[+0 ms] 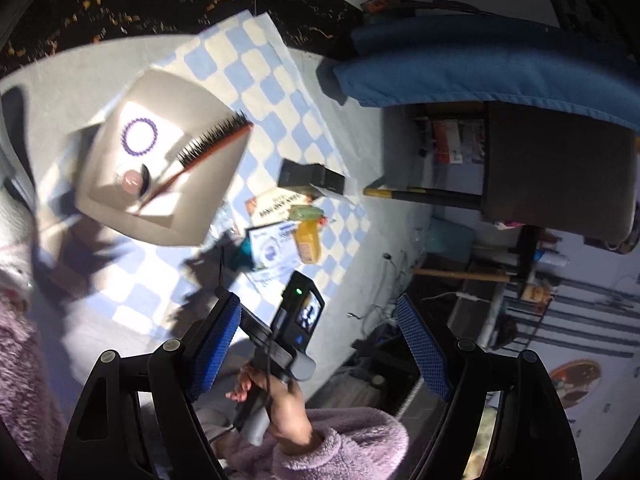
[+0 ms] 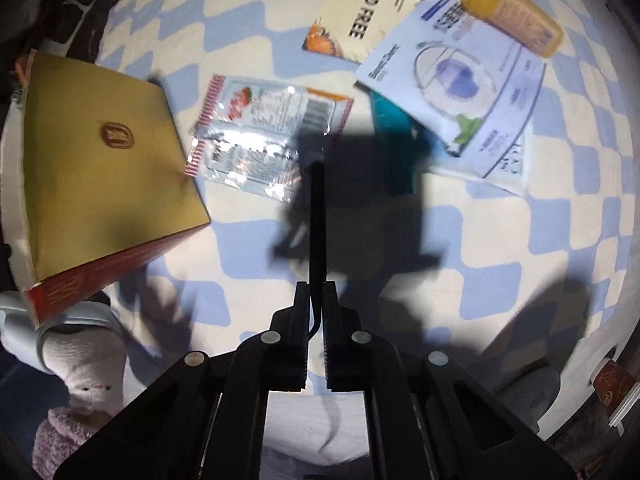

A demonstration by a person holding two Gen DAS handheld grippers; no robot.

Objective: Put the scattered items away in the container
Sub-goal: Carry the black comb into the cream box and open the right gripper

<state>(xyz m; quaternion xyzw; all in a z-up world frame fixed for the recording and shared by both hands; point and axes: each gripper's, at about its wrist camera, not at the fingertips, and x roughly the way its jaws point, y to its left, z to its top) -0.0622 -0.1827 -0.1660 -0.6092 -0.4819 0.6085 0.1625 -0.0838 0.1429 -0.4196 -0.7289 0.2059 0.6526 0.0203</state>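
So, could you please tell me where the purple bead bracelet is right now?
In the left wrist view, the purple bead bracelet lies inside the beige container at upper left, just left of the hairbrush and above a small pink round item.

An open white box (image 1: 208,216) holds a hairbrush (image 1: 208,148) and purple bead bracelet (image 1: 139,137); packets (image 2: 264,136) lie scattered beside it.

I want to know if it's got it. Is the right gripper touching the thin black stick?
Touching. The right wrist view shows the right gripper shut on the thin black stick, which runs straight out from between its fingers.
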